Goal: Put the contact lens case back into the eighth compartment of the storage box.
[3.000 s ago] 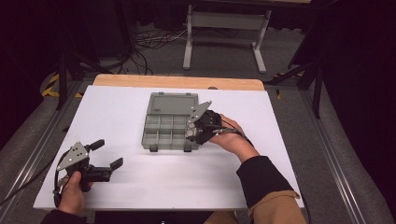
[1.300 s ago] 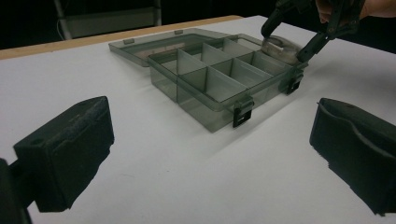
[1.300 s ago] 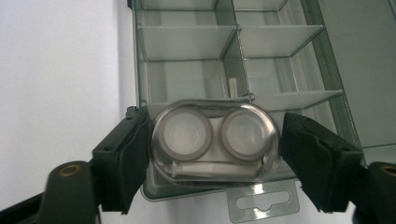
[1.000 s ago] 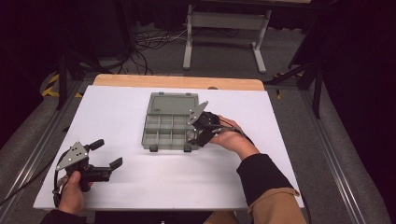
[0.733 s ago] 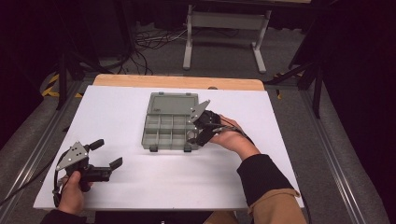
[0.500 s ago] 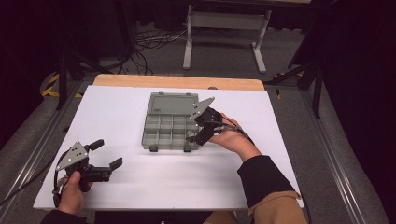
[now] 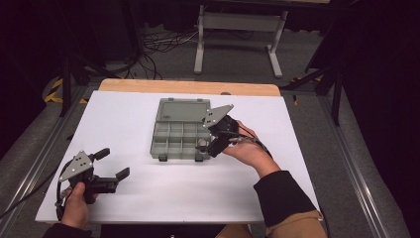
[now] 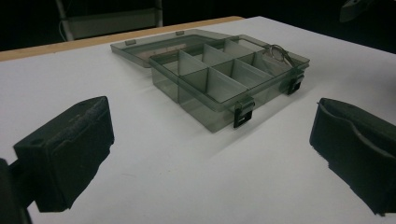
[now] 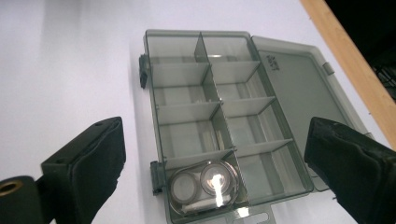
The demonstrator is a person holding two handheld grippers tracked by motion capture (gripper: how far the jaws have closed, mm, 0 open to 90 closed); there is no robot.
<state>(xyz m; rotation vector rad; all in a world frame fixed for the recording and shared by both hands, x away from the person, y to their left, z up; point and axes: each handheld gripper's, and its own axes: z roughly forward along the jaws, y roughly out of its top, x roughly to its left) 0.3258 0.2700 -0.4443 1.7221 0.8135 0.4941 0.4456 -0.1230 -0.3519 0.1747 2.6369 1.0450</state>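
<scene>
Here our right tongs [image 9: 212, 158] hung spread and empty over the near right corner of the compartment box [image 7: 181, 134], where two shiny round pieces [image 9: 203, 184] lay in the near right cell. Our left tongs [image 7: 111, 163], also spread, rested near left on the table [image 7: 297, 129]. Descending straight, clear of the dividers, seemed wise to us.

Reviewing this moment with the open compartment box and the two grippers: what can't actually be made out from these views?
- Shiny round items in the box's near corner compartment: the right gripper view shows glare, so what they are is unclear.
- High view: the right gripper covers that corner of the box.
- Embossed mark on the lid: too small to read.
- Left gripper view: the far compartments sit behind dividers; their floors are hidden.
</scene>
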